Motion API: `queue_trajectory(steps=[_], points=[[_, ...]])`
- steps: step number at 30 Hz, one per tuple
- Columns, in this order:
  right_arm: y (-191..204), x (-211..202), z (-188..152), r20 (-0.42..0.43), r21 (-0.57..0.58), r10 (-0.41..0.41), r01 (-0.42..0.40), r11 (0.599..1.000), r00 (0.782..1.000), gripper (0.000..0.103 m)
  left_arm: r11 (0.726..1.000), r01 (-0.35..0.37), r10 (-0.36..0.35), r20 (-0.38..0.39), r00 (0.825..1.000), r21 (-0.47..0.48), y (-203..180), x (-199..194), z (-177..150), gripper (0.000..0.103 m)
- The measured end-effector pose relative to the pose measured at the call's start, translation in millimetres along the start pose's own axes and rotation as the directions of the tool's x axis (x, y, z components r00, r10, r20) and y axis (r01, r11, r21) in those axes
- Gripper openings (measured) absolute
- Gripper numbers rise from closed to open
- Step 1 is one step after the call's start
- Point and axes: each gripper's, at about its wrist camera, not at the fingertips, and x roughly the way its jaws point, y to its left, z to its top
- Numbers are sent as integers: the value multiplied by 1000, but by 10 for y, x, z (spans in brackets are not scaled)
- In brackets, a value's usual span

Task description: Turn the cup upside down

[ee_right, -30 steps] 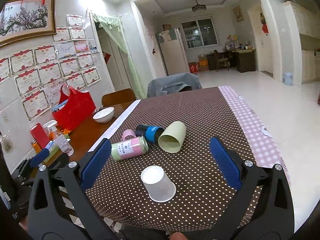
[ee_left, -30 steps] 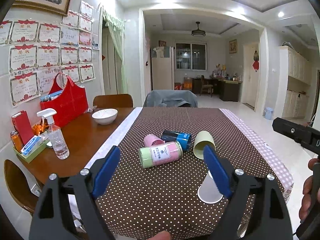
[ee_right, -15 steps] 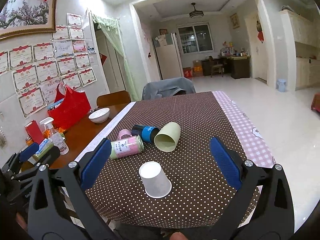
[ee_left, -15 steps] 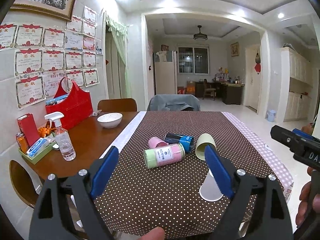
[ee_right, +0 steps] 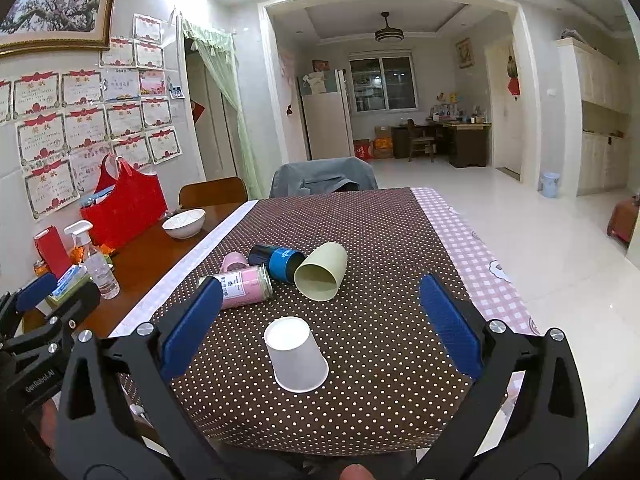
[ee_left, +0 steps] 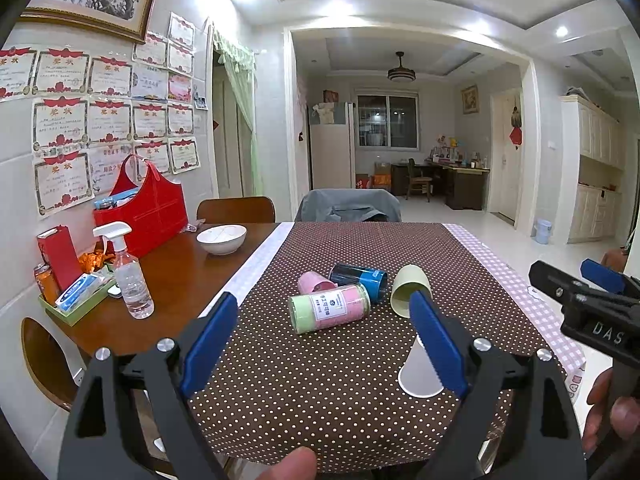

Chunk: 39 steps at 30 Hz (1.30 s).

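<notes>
A white paper cup stands upside down, mouth on the brown dotted tablecloth, near the table's front edge. In the left wrist view the white cup is partly hidden behind my right finger. My right gripper is open and empty, held back from the cup with the cup between its fingers' lines. My left gripper is open and empty, to the left of the cup. The right gripper also shows at the right edge of the left wrist view.
Beyond the white cup lie a pale green cup, a blue can, a pink-and-green jar and a small pink cup. A white bowl, spray bottle and red bag stand on the bare wood at left.
Both grippers have drawn back and risen slightly, so the table sits lower and farther in both views. The cups have not moved.
</notes>
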Motion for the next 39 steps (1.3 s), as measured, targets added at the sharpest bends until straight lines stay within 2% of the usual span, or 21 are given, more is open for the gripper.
queue_trajectory(steps=[28, 34, 39], points=[[126, 4, -36, 0, -42, -10, 10, 999, 1000, 97, 1000, -6, 6, -1, 1000, -7, 32, -36, 24, 86], [121, 25, -59, -7, -39, -10, 10, 999, 1000, 97, 1000, 2, -2, 28, 1000, -5, 49, -52, 18, 87], [94, 47, -68, -11, -30, -7, 7, 1000, 1000, 97, 1000, -18, 18, 25, 1000, -7, 52, -27, 16, 87]])
